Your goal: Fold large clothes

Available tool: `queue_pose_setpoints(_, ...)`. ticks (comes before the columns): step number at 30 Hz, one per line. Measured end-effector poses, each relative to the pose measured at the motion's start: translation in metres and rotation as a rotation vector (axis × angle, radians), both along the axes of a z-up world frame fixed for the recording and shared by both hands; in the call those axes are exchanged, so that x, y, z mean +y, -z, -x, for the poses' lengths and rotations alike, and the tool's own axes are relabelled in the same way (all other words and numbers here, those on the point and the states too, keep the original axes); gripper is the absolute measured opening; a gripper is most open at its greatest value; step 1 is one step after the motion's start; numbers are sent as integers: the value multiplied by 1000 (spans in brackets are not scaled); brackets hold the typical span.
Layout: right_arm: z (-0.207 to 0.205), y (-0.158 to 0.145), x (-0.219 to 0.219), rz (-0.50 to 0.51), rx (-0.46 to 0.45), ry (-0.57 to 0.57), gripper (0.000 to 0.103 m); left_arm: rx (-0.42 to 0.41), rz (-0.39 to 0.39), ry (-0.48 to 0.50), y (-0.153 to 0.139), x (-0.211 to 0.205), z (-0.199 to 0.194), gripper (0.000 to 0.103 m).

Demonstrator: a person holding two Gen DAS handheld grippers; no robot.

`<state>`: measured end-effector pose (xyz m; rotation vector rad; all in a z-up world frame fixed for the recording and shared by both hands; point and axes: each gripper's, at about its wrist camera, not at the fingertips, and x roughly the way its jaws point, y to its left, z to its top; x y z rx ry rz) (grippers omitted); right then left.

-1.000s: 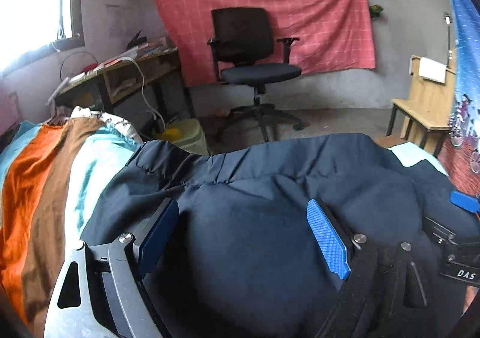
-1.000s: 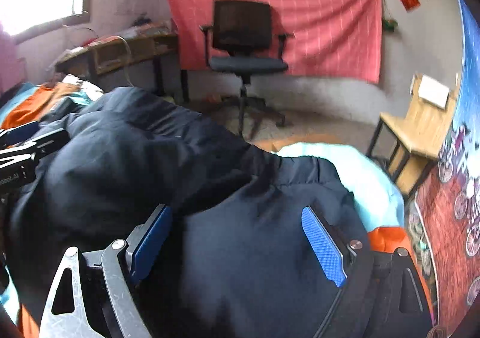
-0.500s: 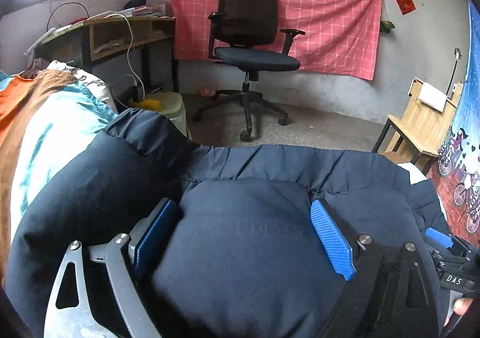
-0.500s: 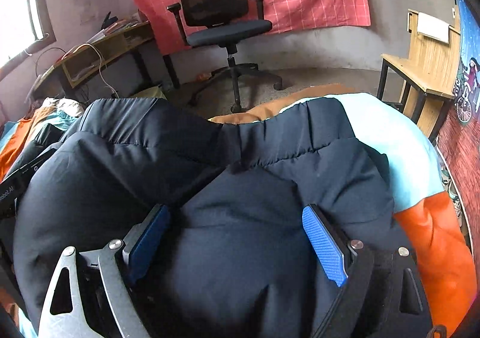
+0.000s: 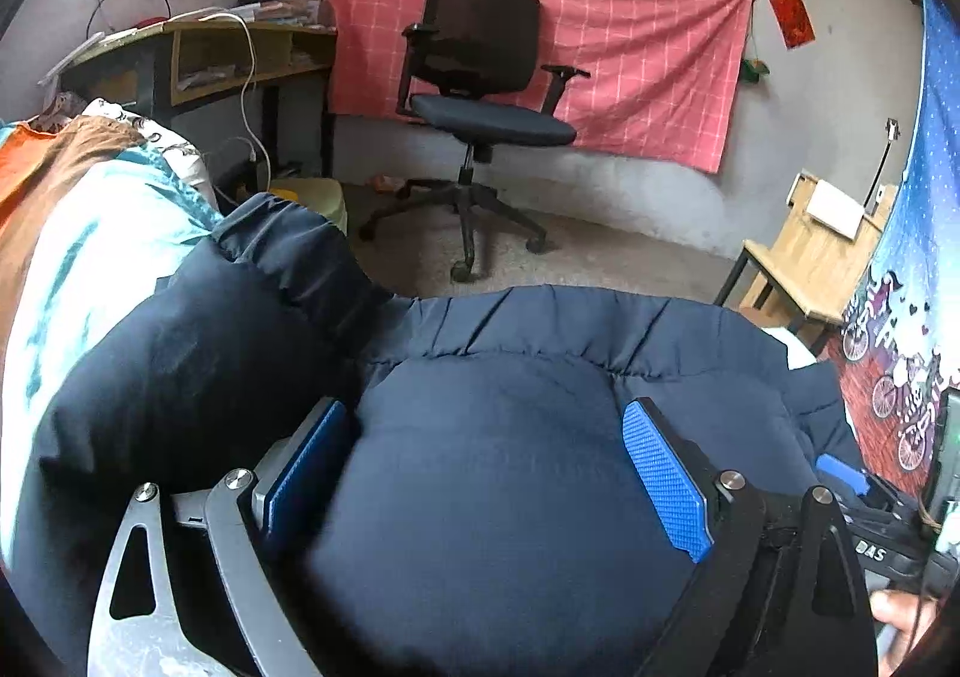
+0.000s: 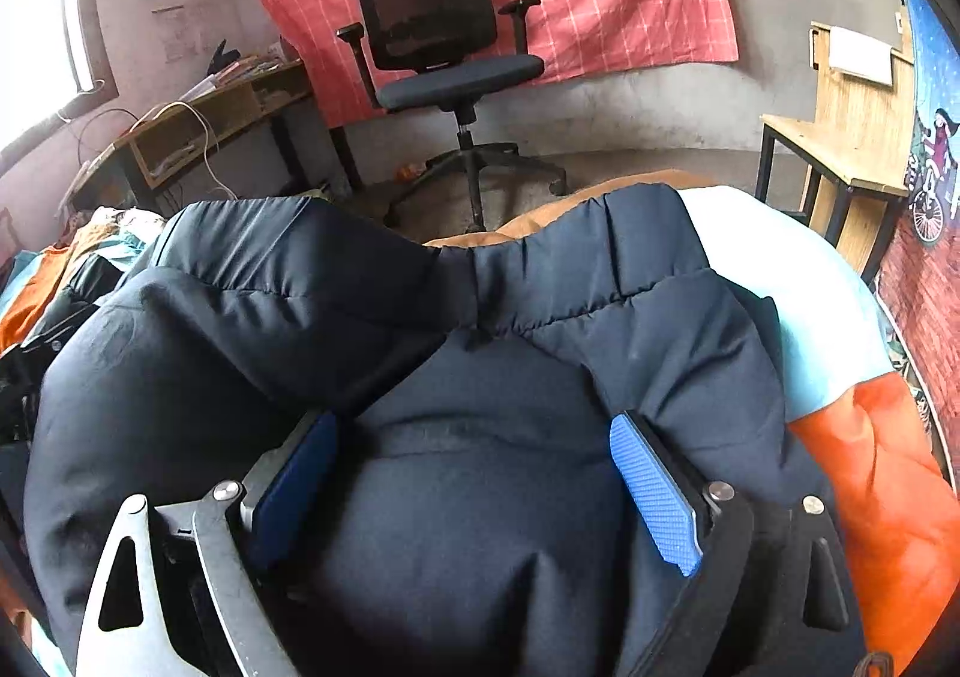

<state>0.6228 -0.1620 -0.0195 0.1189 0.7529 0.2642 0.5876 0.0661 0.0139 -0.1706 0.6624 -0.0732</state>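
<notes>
A puffy dark navy jacket (image 5: 198, 365) lies bunched on a bed with orange, brown and light blue striped bedding (image 5: 72, 233). My left gripper (image 5: 483, 413) sits low on the jacket, jaws wide, padded fabric bulging up between the blue pads (image 5: 666, 473). My right gripper (image 6: 474, 419) rests on another part of the jacket (image 6: 252, 329), jaws opening, a fold of fabric between its pads (image 6: 654, 497). Neither pair visibly pinches the cloth. The right gripper's blue tip (image 5: 840, 479) shows at the left wrist view's right edge.
Beyond the bed's far edge is bare floor with a black office chair (image 5: 480, 95) before a red cloth on the wall. A cluttered desk (image 5: 198, 47) stands left, a yellow-green bin (image 5: 318, 197) by the bed, a wooden seat (image 5: 810, 251) right.
Both grippers have sunk toward the jacket and rolled, so the room tilts differently. The jacket now fills more of each view and its quilted edge lies closer to the pads.
</notes>
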Motion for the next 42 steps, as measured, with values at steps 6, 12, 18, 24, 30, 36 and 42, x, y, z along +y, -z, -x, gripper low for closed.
queue_pose_setpoints(6,15,1,-2,38,-30,30,93,6,-120,37,-15,11,29,90)
queue_pose_setpoints(12,28,1,-8,19,-55,52,94,45,-144,-36,-10,52,53,90)
queue_pose_setpoints(18,48,-1,-17,-2,-77,44,97,131,-102,-111,0,84,63,90)
queue_pose_setpoints(24,60,-17,-32,73,-87,29,103,191,-10,-127,5,110,70,90)
queue_pose_setpoints(30,54,-22,-62,156,-65,32,103,232,-16,-79,11,122,63,102)
queue_pose_setpoints(36,36,7,-109,34,101,47,103,265,77,-49,27,136,57,102)
queue_pose_setpoints(42,26,39,-144,-268,190,7,103,284,144,-28,34,148,50,102)
